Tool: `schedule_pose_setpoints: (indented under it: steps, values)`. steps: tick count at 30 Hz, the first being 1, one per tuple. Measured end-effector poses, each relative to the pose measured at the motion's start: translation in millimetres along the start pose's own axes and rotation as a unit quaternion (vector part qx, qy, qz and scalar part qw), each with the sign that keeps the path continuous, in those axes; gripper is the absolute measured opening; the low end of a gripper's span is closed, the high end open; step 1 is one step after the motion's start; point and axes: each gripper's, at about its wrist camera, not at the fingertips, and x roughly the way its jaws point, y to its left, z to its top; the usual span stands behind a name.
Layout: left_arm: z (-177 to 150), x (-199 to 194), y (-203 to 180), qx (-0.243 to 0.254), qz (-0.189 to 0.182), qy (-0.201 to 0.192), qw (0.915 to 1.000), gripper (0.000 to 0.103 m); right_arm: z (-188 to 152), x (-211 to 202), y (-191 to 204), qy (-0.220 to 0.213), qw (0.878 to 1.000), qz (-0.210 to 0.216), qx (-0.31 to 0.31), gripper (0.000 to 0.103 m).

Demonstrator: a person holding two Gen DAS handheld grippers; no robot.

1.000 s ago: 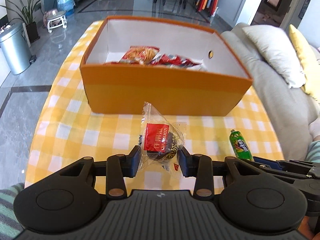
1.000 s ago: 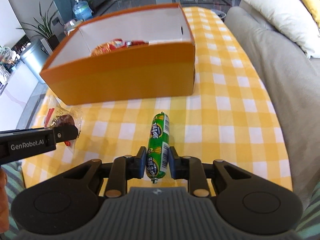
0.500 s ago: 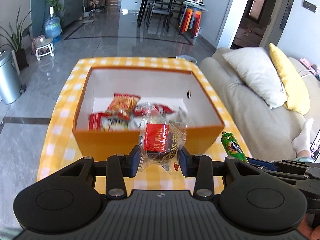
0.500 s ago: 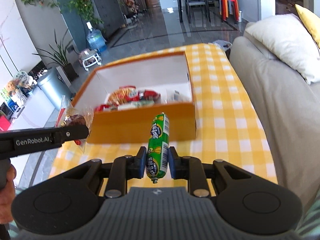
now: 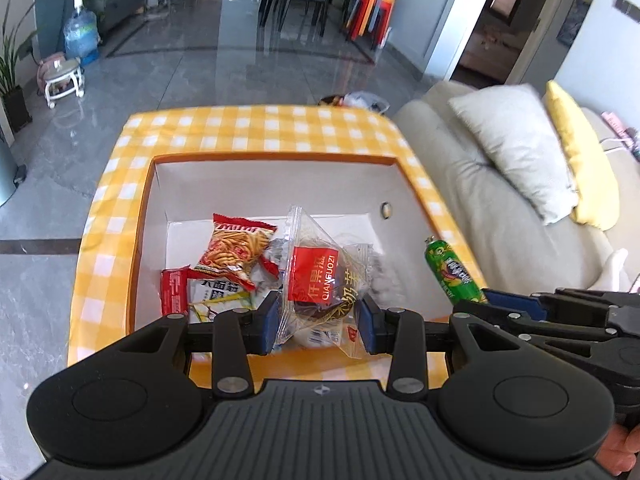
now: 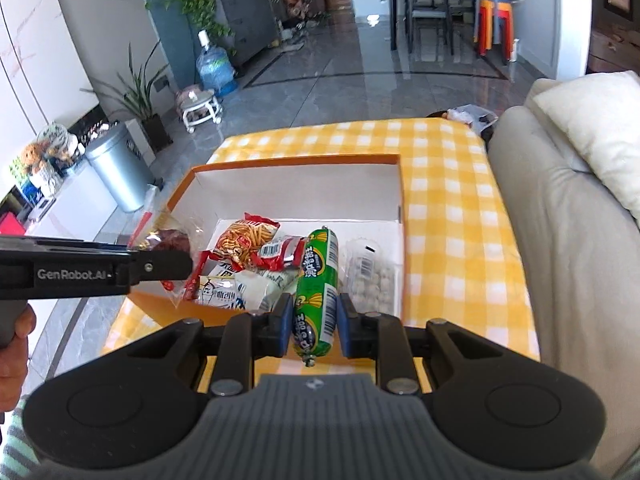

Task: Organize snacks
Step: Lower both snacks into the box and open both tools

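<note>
My left gripper (image 5: 318, 320) is shut on a clear packet with a red label (image 5: 316, 280) and holds it above the near edge of the orange box (image 5: 140, 220). My right gripper (image 6: 314, 318) is shut on a green sausage stick (image 6: 316, 280), raised over the box's (image 6: 296, 159) near right side. The sausage also shows in the left wrist view (image 5: 452, 274), the packet in the right wrist view (image 6: 170, 240). Inside the box lie a red chip bag (image 5: 236, 250), a white noodle packet (image 6: 244, 288) and a clear pack of white balls (image 6: 370, 276).
The box stands on a yellow checked tablecloth (image 6: 452, 216). A grey sofa with a white pillow (image 5: 516, 152) and a yellow cushion (image 5: 580, 152) runs along the right. A metal bin (image 6: 116, 168) stands on the floor at the left.
Both grippers have risen from the table and moved forward over the box with their snacks held; the box interior now lies below them.
</note>
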Motion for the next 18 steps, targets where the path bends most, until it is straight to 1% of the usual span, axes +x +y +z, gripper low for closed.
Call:
schedule_pose_setpoints:
  steps: [5,9,11,14,16,18]
  values:
    - [17.5,36.8,16.1,0.018,0.041,0.034,0.9984,0.044,20.6,40.6,-1.9,0.037,0.999,-0.003,-0.007,0.020]
    - [29.5,58.0,25.5,0.054,0.085,0.050,0.9937,0.044,34.7,71.3,-1.2,0.064,0.998,-0.005,-0.026,0.020]
    - [35.1,69.1,29.1,0.081,0.108,0.063,0.9888,0.044,42.0,86.4,-0.5,0.075,0.996,-0.011,-0.037,0.020]
    - [41.6,85.8,31.2,0.116,0.132,0.087,0.9806,0.044,52.3,109.0,0.5,0.089,0.994,-0.025,-0.050,0.020]
    - [42.9,99.0,33.2,0.135,0.146,0.110,0.9737,0.044,58.4,123.3,0.0,0.098,0.993,-0.027,-0.051,0.020]
    - [42.3,109.5,35.1,0.155,0.166,0.120,0.9665,0.044,63.3,138.0,-0.7,0.108,0.993,-0.026,-0.048,0.020]
